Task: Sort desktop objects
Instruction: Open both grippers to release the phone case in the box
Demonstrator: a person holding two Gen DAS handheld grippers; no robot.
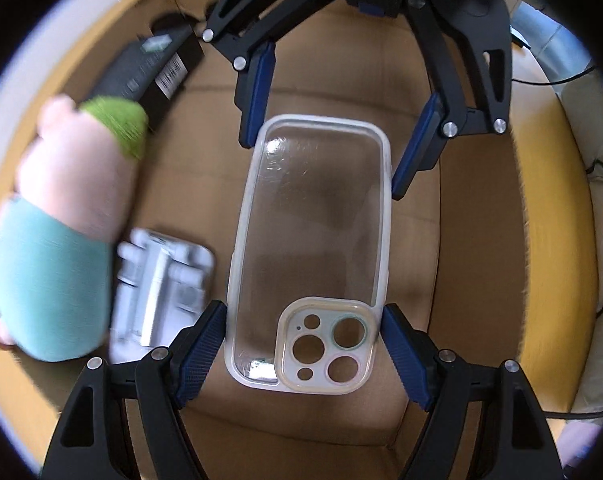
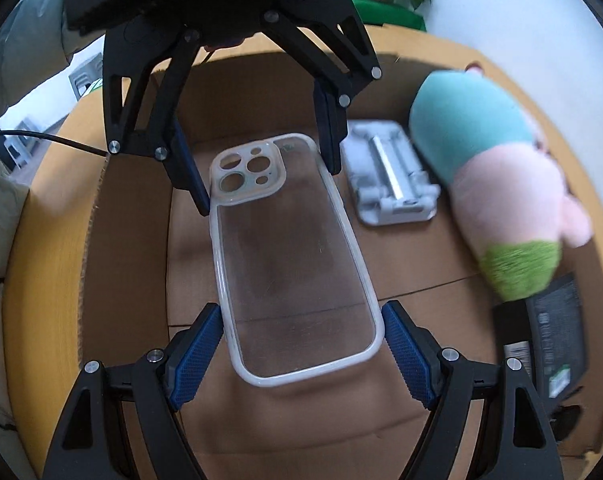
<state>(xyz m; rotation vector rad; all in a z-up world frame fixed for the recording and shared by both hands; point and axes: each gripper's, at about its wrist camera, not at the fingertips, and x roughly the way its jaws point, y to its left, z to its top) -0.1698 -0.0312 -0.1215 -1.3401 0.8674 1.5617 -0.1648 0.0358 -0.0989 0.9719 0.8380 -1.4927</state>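
A clear phone case [image 1: 313,220] with a pale rim and camera cut-outs hangs level above the floor of a cardboard box [image 1: 453,280]. My left gripper [image 1: 301,320] is shut on its camera end, with the blue pads [image 1: 205,344] pressed against both long edges. My right gripper [image 2: 301,316] is shut on the plain end of the phone case [image 2: 289,248], its pads [image 2: 405,344] against the rim. Each view shows the other gripper across the case: the right gripper [image 1: 321,168] and the left gripper [image 2: 267,190].
Inside the box lie a pink plush toy [image 1: 61,220] [image 2: 501,184] with teal and green parts, a grey plastic pack [image 1: 161,280] [image 2: 389,172] and a black carton [image 1: 153,68] [image 2: 553,336]. The box wall [image 2: 45,260] rises all around. A cable [image 2: 41,138] runs outside.
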